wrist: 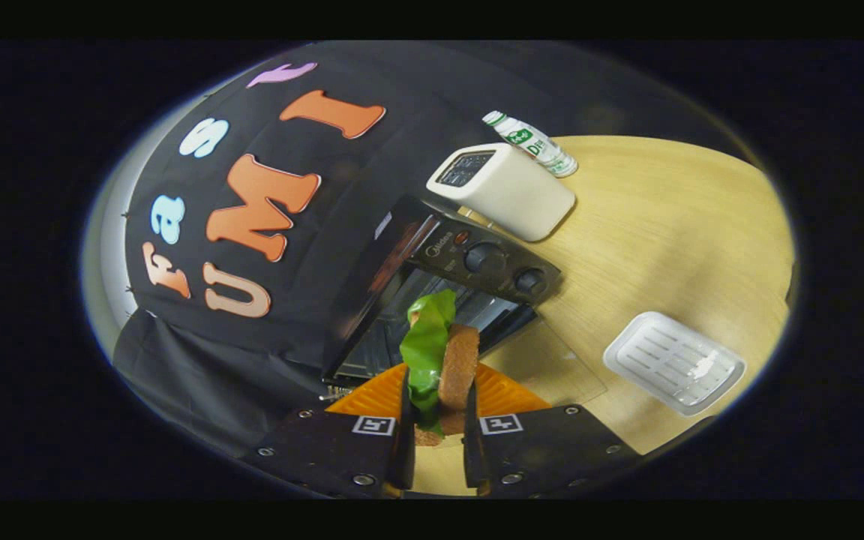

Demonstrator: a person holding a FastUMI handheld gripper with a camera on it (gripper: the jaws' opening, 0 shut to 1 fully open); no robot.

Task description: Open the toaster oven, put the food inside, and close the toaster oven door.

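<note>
A black toaster oven (432, 259) stands on the wooden table (672, 225) with its glass door (552, 360) folded down flat and its cavity open. My gripper (438, 390) is shut on a sandwich (456, 367), brown bread with green lettuce (426, 337) sticking out. The sandwich stands on edge between the fingers, held just in front of the oven's opening. Two knobs (484, 257) sit on the oven's control panel.
A white pop-up toaster (503, 191) stands beyond the oven, with a small white bottle (531, 142) lying behind it. A white ribbed tray (672, 361) rests on the table to the right of the open door. Black cloth walls the booth behind.
</note>
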